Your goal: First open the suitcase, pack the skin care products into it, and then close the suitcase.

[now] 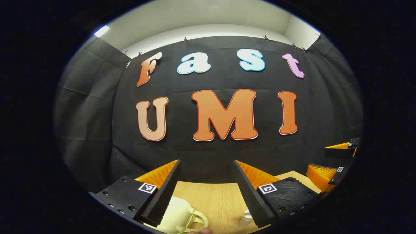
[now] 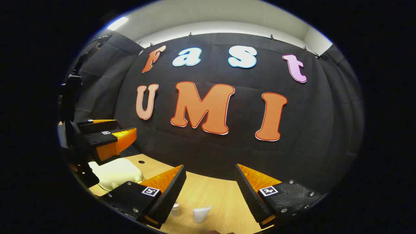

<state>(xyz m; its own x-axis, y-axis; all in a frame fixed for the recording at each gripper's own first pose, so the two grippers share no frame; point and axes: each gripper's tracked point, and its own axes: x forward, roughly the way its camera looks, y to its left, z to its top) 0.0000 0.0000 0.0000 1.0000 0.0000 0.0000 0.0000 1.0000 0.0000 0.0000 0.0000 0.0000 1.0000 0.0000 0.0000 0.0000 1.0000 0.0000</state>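
Observation:
A small cream suitcase lies on the wooden table, its handle facing the near edge and its lid apparently down. My left gripper hovers open above it, with nothing between the fingers. A small clear bottle stands just right of the case. In the right gripper view the suitcase is at the left under the left gripper. My right gripper is open and empty above the small bottle and a white tube.
The right gripper shows at the far right of the left gripper view, raised over the table's right part. A small round hole sits in the tabletop behind the suitcase. The black booth wall closes off the back and sides.

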